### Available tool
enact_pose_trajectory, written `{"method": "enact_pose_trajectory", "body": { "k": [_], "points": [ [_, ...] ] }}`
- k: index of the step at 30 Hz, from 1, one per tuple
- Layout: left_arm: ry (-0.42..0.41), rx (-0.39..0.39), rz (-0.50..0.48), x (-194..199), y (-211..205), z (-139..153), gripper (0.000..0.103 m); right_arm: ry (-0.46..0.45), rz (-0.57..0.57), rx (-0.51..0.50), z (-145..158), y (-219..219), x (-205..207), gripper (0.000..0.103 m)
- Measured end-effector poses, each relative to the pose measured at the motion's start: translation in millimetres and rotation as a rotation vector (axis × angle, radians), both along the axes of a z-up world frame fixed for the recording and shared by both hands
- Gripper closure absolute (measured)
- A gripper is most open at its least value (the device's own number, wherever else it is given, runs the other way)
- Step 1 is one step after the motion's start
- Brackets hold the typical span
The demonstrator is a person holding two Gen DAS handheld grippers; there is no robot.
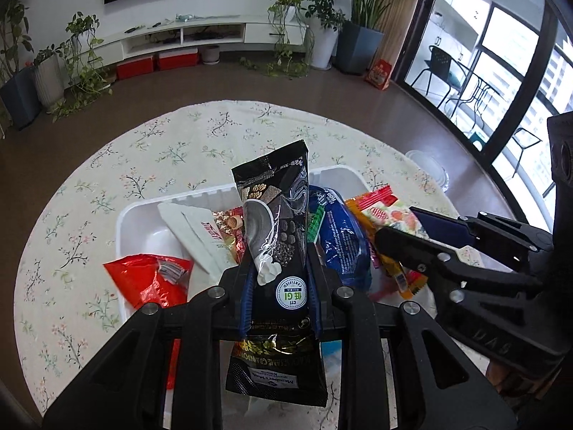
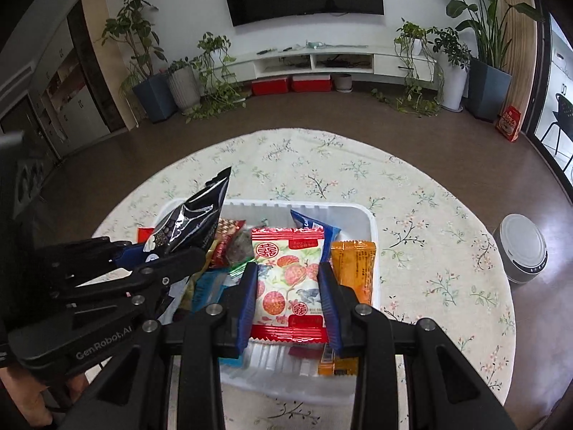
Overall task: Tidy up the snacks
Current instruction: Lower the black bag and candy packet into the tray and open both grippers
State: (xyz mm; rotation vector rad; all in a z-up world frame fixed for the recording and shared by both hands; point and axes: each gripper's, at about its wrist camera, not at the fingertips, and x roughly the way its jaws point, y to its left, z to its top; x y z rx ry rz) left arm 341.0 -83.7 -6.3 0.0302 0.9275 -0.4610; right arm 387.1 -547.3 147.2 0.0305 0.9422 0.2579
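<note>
My left tool [image 1: 279, 286] is clamped tight on a black packet [image 1: 275, 222], which stands up between its blue pads. My right tool [image 2: 292, 295] pinches a red and white flowered packet [image 2: 288, 272], its pads pressing both side edges. Both packets hang over the white tray [image 2: 370, 222] on the bench [image 2: 429, 251], just ahead of and below the 2 tools. The tray is already crowded: a blue packet [image 1: 340, 236] and an orange packet [image 2: 352, 268] lie under my right tool. I judge the step is placing, so I should lower each packet flat into a free gap before easing the grip.
</note>
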Motion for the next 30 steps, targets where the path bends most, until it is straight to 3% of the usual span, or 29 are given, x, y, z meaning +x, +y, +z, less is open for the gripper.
{"method": "enact_pose_trajectory", "body": {
  "k": [14, 27, 29, 30],
  "points": [
    [0.044, 0.062, 0.025, 27.1, -17.5, -33.4, 0.078, 0.044, 0.010, -0.062, -30.6, 8.5, 14.5, 0.067],
    [0.041, 0.033, 0.059, 26.5, -7.1, -39.3, 0.071, 0.065, 0.003, -0.065, -42.1, 6.8, 20.2, 0.063],
    [0.031, 0.014, 0.062, 24.6, -4.1, -36.6, 0.057, 0.077, 0.006, -0.064, -45.8, 6.6, 20.2, 0.063],
    [0.025, 0.012, 0.061, 23.9, -4.4, -34.8, 0.055, 0.077, 0.007, -0.063, -45.8, 6.9, 19.0, 0.063]
  ]
}}
